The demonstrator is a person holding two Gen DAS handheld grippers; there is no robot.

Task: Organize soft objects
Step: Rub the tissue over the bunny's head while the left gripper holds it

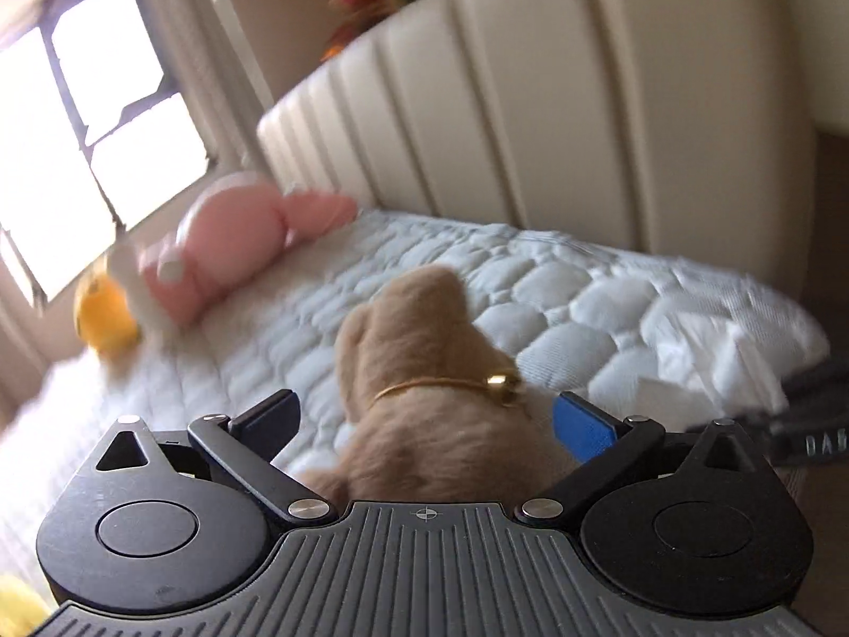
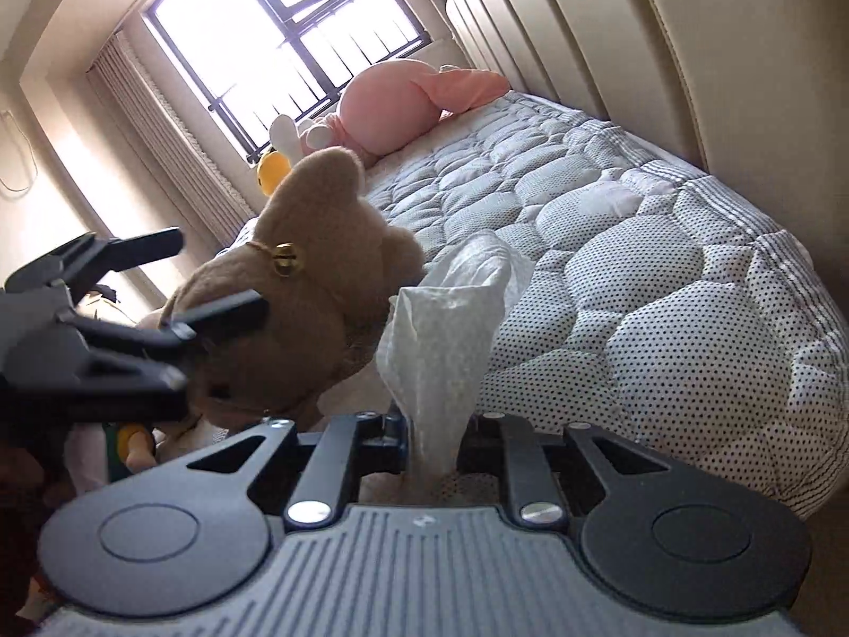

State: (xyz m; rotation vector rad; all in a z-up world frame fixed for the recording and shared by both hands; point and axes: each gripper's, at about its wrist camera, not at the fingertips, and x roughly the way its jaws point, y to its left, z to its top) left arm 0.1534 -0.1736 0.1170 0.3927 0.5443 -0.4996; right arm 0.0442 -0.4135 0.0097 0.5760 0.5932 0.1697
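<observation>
Left tool (image 1: 424, 414) angled downward, jaws spread wide around brown plush toy (image 1: 419, 371); right tool (image 2: 432, 432) clamps white tissue (image 2: 440, 329).

Only legible text: white capitals "DAB", cut off by frame edge, stood on black strap-like part (image 1: 806, 443) at right edge of left wrist view. Rest of word could not be told. Nothing readable in right wrist view.
</observation>
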